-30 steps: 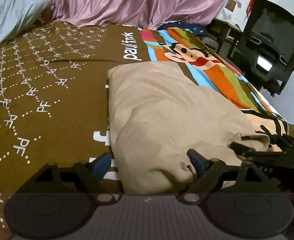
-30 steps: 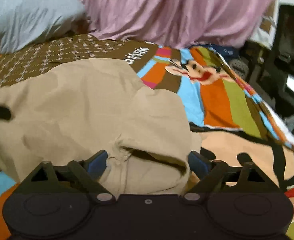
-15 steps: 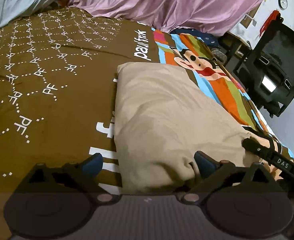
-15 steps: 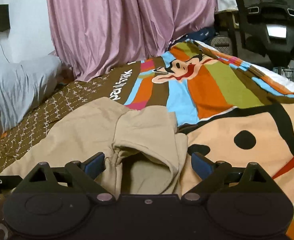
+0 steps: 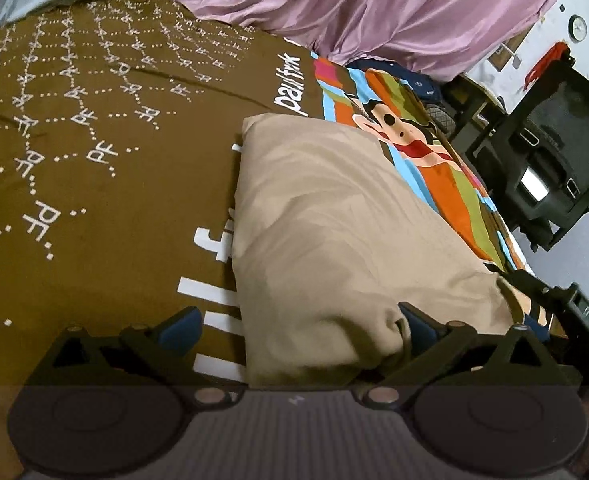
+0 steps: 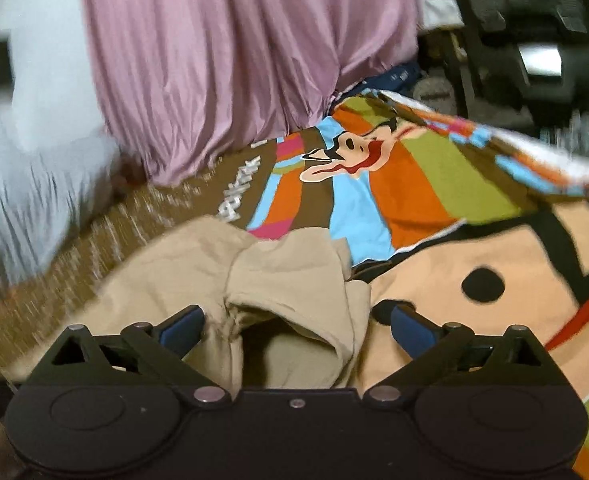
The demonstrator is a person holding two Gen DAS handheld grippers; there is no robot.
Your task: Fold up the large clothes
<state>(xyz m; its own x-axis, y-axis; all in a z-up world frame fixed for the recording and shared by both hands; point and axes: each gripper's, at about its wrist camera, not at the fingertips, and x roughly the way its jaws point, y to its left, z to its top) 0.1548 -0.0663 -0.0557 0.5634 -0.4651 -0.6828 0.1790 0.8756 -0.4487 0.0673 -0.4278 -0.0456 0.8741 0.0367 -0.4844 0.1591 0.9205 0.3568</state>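
Clothing counts one beige garment (image 5: 334,236), folded flat on the bed's brown and striped cartoon cover (image 5: 94,184), with two claws over its near edge. Left claw (image 5: 294,328) and right claw (image 6: 296,326) each stand spread wide, fabric lying between the fingers unpinched. Pink curtain (image 6: 230,60), one black chair (image 5: 550,168) and one wall clock (image 5: 577,27) stand beyond.

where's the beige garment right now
The beige garment lies folded on the bedspread, at the boundary between its brown part and striped cartoon part, its near edge between both grippers' open jaws.
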